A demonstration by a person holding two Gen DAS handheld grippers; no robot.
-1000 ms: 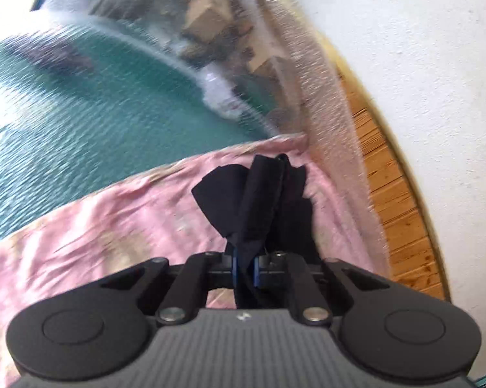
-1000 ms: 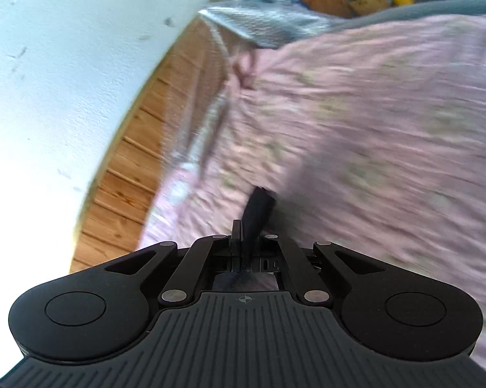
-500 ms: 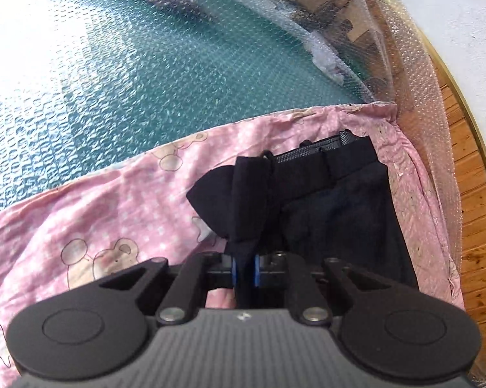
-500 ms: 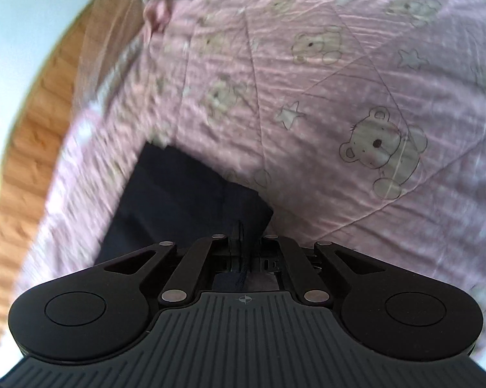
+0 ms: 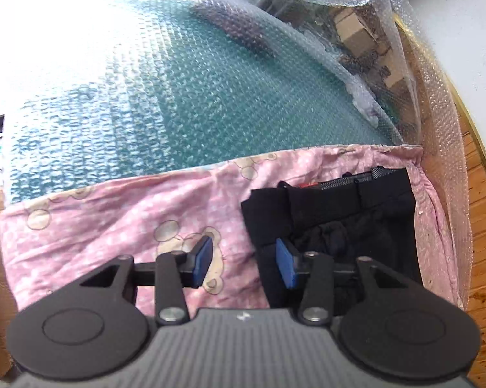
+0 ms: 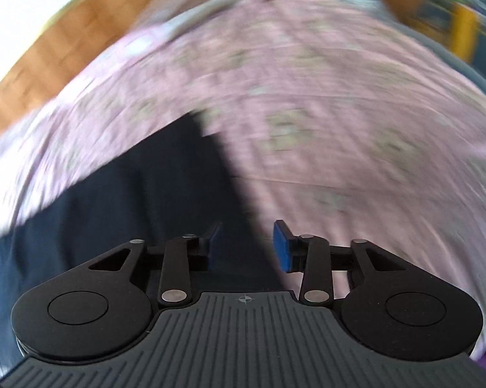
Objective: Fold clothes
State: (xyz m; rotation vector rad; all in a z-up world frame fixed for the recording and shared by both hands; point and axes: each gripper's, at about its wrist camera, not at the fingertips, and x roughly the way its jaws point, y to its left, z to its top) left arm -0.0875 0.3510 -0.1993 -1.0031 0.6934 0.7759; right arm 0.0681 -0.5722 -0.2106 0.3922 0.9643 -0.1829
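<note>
The black garment [image 5: 349,213] lies folded on the pink sheet [image 5: 113,213]. Both the left gripper [image 5: 243,260] and right gripper [image 6: 248,245] have fingers spread, holding nothing.

A blurred view: the right gripper [image 6: 247,244], its 2 blue-padded fingers [image 6: 281,245] spread apart, is seen above a dark navy fabric garment [image 6: 120,200] laid on a pink patterned sheet [image 6: 340,113].

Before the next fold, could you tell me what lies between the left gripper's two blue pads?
In the left wrist view, the open left gripper frames pink bear-print sheet and the black garment's left edge; nothing is clamped.
</note>
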